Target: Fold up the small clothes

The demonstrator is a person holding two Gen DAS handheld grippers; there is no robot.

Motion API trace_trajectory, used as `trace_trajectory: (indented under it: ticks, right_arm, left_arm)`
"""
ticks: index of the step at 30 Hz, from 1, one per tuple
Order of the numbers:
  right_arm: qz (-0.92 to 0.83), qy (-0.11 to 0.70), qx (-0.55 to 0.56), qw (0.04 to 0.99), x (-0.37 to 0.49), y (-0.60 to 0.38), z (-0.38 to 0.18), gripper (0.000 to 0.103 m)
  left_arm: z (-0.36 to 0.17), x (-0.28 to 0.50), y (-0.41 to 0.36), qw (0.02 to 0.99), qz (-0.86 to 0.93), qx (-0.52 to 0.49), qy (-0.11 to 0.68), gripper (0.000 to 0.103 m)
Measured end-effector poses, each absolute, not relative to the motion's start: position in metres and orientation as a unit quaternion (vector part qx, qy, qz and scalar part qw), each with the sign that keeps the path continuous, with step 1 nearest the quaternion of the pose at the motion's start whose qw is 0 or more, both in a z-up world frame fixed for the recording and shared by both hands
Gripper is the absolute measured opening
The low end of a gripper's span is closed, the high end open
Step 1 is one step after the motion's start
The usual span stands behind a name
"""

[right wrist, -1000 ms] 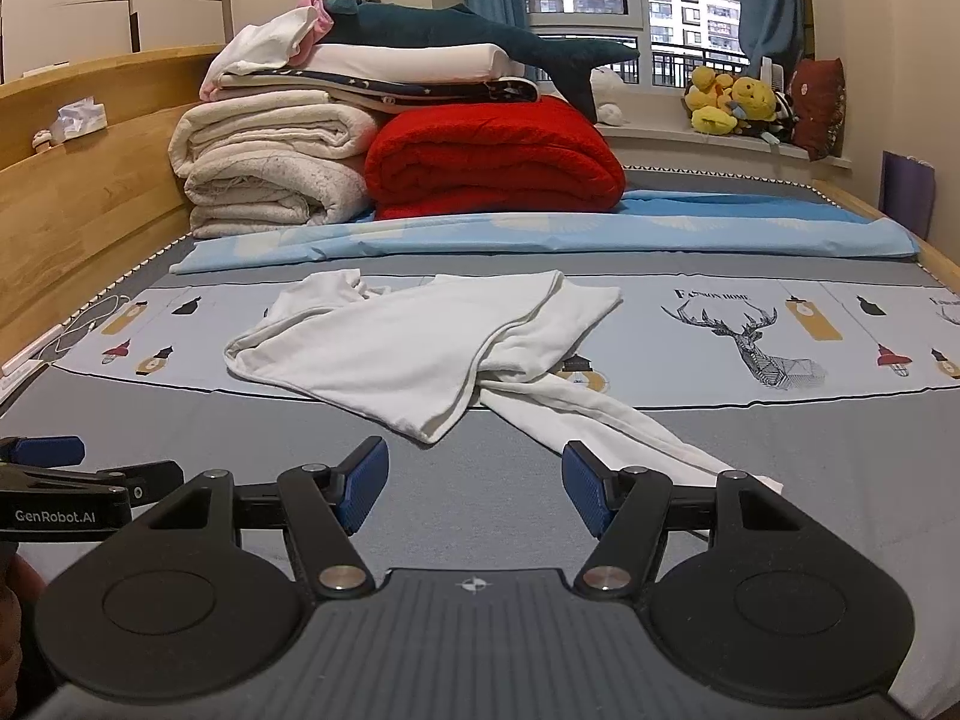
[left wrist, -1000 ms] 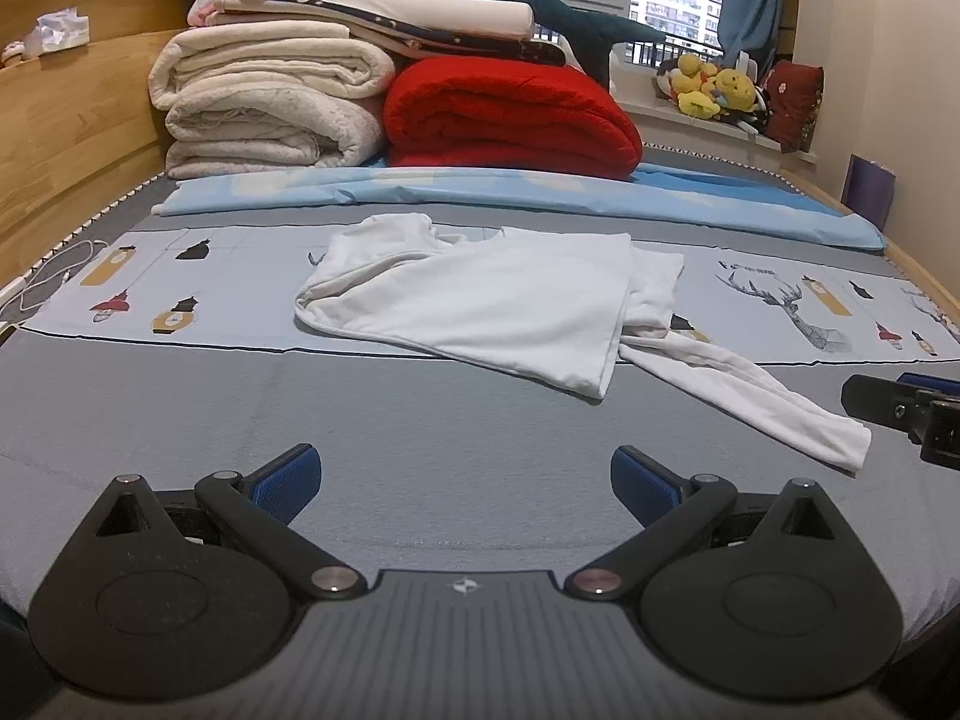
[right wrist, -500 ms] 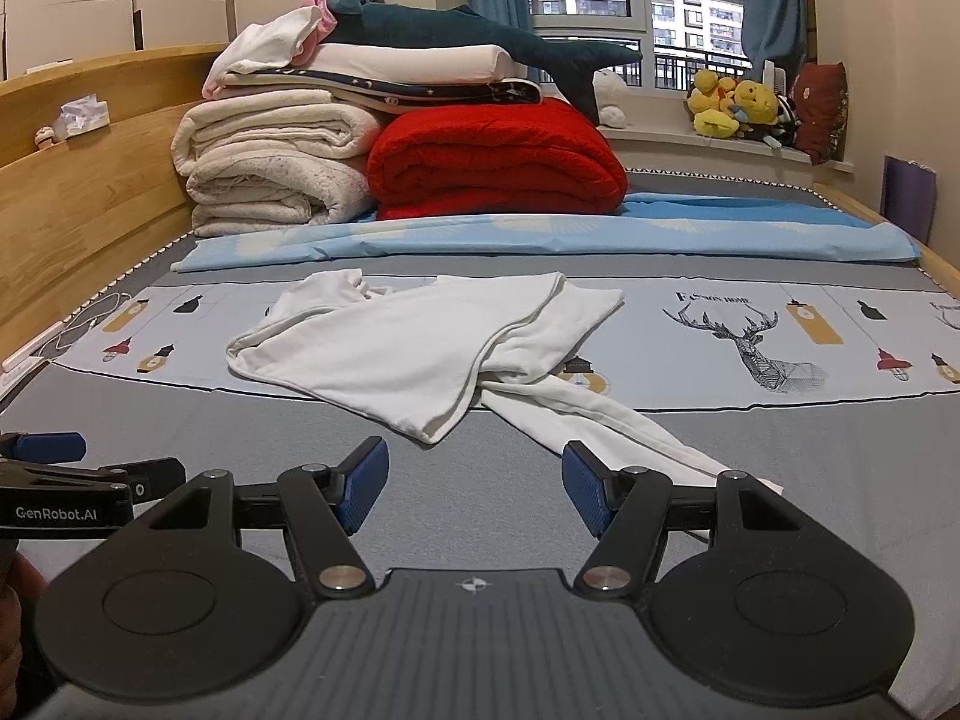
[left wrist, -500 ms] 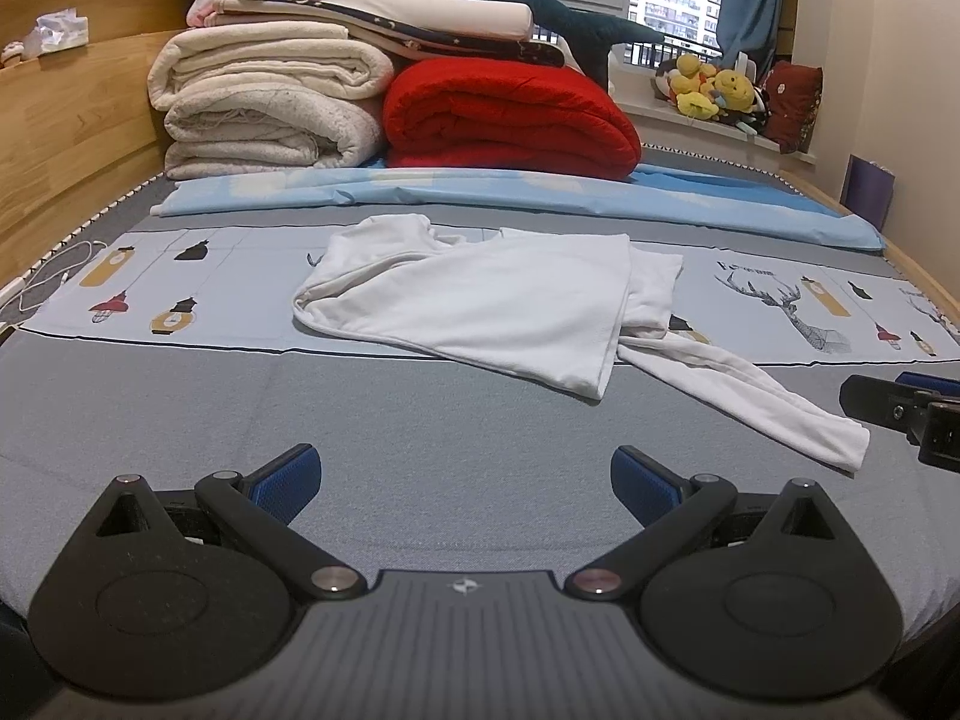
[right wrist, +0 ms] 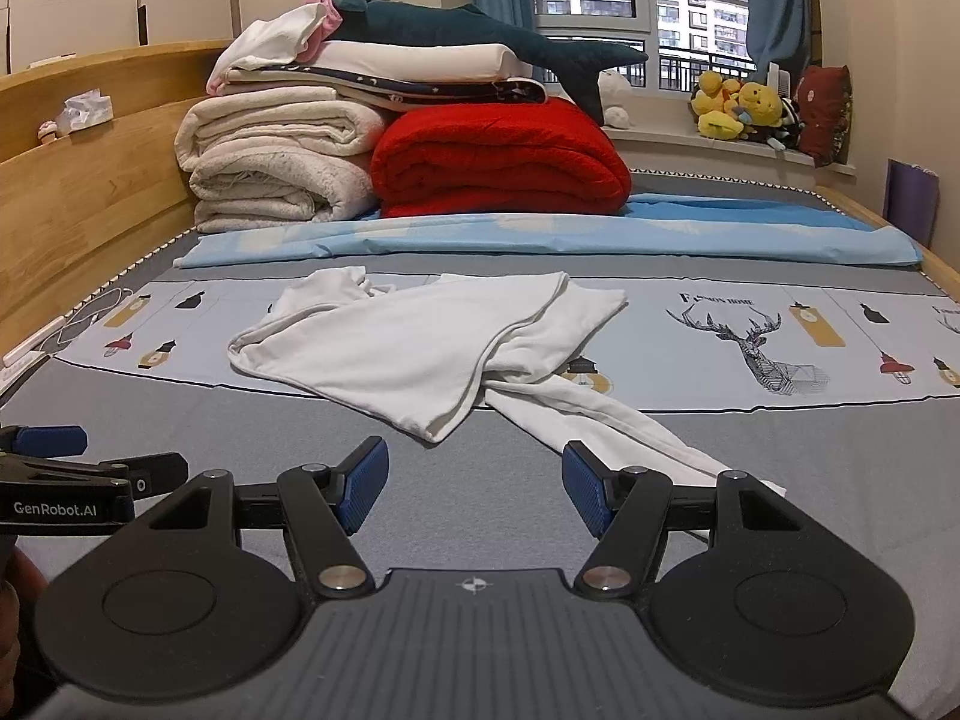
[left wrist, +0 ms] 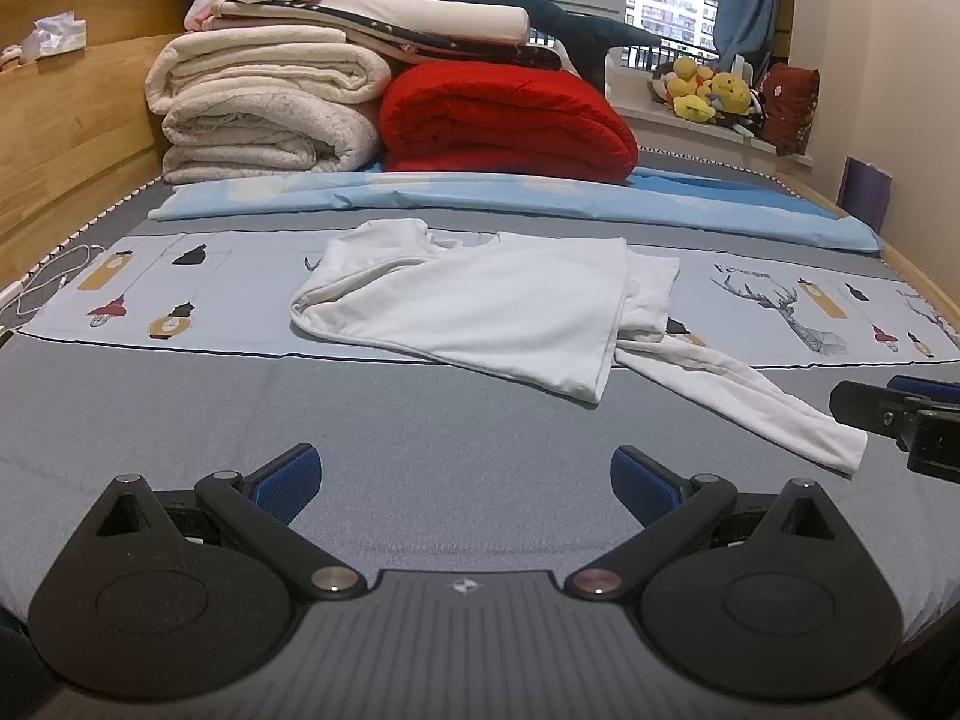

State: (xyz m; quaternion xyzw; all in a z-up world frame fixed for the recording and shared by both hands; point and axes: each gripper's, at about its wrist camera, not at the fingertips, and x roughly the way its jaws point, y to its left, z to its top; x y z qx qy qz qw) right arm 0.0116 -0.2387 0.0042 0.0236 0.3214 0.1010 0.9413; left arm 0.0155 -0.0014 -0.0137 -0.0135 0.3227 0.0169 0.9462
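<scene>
We held both claws low over the near part of the bed (left wrist: 420,420), side by side and pointing toward the headboard end. The left claw (left wrist: 465,474) had its blue pads spread wide apart with nothing between them; the right claw (right wrist: 474,483) was likewise apart and empty. The white garment (left wrist: 498,312) lay rumpled ahead of us, partly on the printed sheet (left wrist: 180,300) and partly on the grey cover. One long sleeve (right wrist: 606,420) trailed toward the right claw, its end lying just beside that claw's right finger; in the right wrist view we could not tell whether they touched. Beyond the garment sat a red blanket (right wrist: 498,162) and a stack of cream blankets (right wrist: 276,168).
</scene>
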Motion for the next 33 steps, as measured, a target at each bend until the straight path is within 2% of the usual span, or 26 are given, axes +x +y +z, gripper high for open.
trace_trajectory:
  ticks: [33]
  right_arm:
    - [0.094, 0.290, 0.008, 0.952, 0.0050, -0.2337, 0.0098, 0.065]
  left_arm:
    - [-0.0129, 0.0137, -0.0066, 0.950, 0.019, 0.004, 0.311, 0.101]
